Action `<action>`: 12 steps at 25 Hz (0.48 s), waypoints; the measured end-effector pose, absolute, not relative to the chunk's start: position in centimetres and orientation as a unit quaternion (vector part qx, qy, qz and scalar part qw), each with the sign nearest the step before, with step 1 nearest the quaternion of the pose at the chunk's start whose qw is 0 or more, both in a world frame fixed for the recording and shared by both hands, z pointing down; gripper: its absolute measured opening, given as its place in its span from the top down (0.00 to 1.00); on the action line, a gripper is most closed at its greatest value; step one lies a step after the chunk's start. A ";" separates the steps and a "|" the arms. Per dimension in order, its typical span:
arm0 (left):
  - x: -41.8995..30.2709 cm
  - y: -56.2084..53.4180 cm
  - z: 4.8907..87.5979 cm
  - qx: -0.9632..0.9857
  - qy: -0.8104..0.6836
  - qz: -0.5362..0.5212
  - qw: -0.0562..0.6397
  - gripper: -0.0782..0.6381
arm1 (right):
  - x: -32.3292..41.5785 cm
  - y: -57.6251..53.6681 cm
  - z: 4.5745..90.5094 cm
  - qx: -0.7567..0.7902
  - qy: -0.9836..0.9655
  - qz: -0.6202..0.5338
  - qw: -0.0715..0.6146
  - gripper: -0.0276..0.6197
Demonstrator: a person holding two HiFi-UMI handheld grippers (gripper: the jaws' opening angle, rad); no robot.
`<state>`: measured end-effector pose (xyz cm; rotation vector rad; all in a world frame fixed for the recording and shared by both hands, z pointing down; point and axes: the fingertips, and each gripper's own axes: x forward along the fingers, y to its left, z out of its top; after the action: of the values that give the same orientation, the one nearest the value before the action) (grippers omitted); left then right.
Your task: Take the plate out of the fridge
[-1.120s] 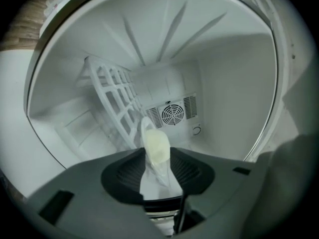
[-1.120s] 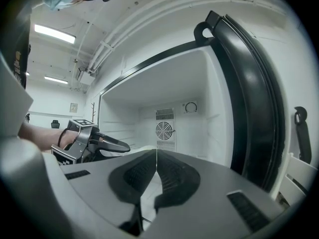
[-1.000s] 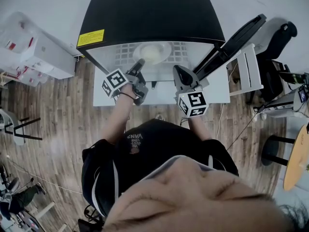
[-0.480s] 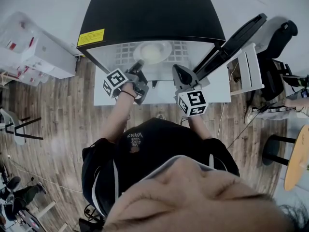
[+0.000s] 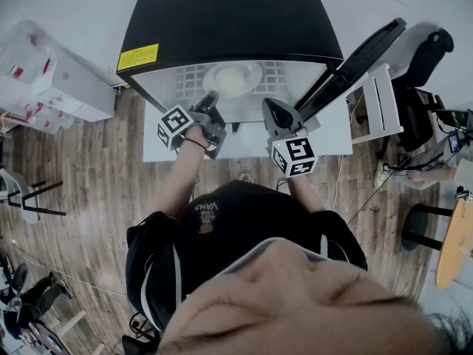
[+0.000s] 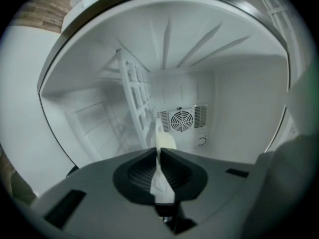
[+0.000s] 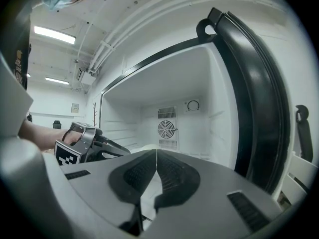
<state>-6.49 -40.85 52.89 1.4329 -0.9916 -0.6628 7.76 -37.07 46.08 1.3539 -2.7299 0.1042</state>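
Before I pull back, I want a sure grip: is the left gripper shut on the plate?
Yes, the fingers of the left gripper, which have just been closing, pinch the pale rim of the plate between them.

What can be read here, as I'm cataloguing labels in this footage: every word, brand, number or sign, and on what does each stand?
"VANS": upside down in the head view, on the person's black shirt; the smaller lines beside it are too small to read.
Yellow label on the fridge: print too small to read.
White boxes with red marks: unreadable.
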 end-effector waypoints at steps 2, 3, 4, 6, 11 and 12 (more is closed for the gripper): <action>-6.5 -40.8 52.9 0.614 -0.424 -0.292 0.598 0.84 | 7.8 -37.1 46.1 0.444 -0.894 0.034 0.046 0.94; -6.6 -40.8 53.0 0.612 -0.423 -0.295 0.599 0.84 | 7.8 -37.0 46.1 0.444 -0.894 0.034 0.047 0.94; -6.6 -40.7 53.0 0.611 -0.422 -0.298 0.601 0.84 | 7.8 -37.0 46.1 0.444 -0.894 0.034 0.047 0.94; -6.6 -40.6 53.0 0.608 -0.420 -0.301 0.603 0.85 | 7.8 -36.8 46.2 0.444 -0.894 0.034 0.048 0.94; -6.6 -40.3 53.0 0.604 -0.415 -0.309 0.607 0.85 | 7.6 -36.7 46.2 0.444 -0.894 0.037 0.048 0.94; -6.7 -40.3 53.0 0.603 -0.414 -0.311 0.608 0.85 | 7.6 -36.7 46.3 0.444 -0.894 0.037 0.048 0.94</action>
<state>-6.69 -40.27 53.00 1.3928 -0.9557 -0.7185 7.57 -36.69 46.26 1.3528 -2.7269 0.1139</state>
